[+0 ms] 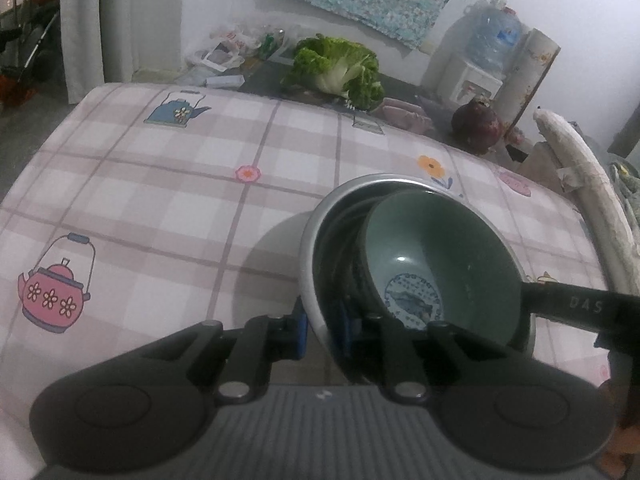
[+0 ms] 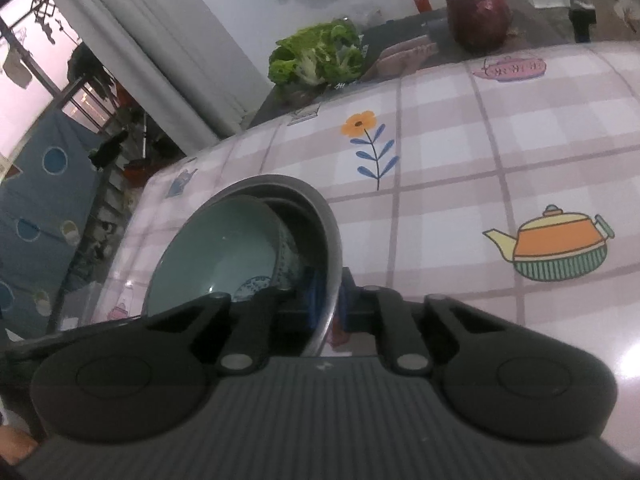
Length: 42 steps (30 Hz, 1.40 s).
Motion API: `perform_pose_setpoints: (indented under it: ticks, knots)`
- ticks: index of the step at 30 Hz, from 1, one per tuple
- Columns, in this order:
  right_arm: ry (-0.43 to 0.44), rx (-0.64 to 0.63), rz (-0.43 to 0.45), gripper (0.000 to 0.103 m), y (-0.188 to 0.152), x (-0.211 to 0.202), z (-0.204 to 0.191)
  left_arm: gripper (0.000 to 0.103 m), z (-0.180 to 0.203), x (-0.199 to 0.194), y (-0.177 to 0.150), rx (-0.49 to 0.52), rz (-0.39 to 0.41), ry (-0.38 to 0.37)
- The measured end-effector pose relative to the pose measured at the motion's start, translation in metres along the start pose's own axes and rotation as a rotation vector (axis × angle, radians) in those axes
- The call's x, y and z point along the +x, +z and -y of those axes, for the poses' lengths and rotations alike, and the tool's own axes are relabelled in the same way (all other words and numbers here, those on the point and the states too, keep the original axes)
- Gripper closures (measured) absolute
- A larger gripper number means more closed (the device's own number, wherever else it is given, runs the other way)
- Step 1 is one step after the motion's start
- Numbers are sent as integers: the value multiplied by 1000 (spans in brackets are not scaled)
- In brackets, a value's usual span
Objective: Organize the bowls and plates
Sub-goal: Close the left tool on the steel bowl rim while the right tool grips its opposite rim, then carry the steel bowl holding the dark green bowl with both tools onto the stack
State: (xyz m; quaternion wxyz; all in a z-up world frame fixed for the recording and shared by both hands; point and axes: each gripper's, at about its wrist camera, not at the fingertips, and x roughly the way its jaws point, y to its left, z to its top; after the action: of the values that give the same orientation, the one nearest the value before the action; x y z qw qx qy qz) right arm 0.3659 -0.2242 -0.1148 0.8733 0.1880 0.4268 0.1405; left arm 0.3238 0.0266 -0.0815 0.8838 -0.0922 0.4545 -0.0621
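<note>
Tools (image 1: 320, 330) on gray metal bowl (image 1: 316, 240)

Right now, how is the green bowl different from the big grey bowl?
The green bowl is smaller and sits tilted inside the grey bowl, which rests on the table. The green bowl has a blue picture at the bottom; the grey bowl looks plain. Both are round and open upward.

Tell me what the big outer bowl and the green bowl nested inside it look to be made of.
Outer bowl: probably metal, maybe stainless steel; thin grey rim, dull brushed sheen, reflective inner wall. Green bowl: likely glazed ceramic; glossy celadon surface with a sharp light glint, thick rim, and a blue printed medallion at the bottom. Neither can be confirmed by look alone.
</note>
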Motion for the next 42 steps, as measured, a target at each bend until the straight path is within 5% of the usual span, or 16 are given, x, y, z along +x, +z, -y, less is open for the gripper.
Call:
perform_pose_setpoints:
  ticks: [24, 42]
  knots:
    - [3, 25, 17, 93, -6, -30, -7, 87, 9, -37, -4, 0, 41, -15]
    - [15, -8, 105, 92, -35, -125, -34, 88, 28, -124, -35, 13, 128, -53]
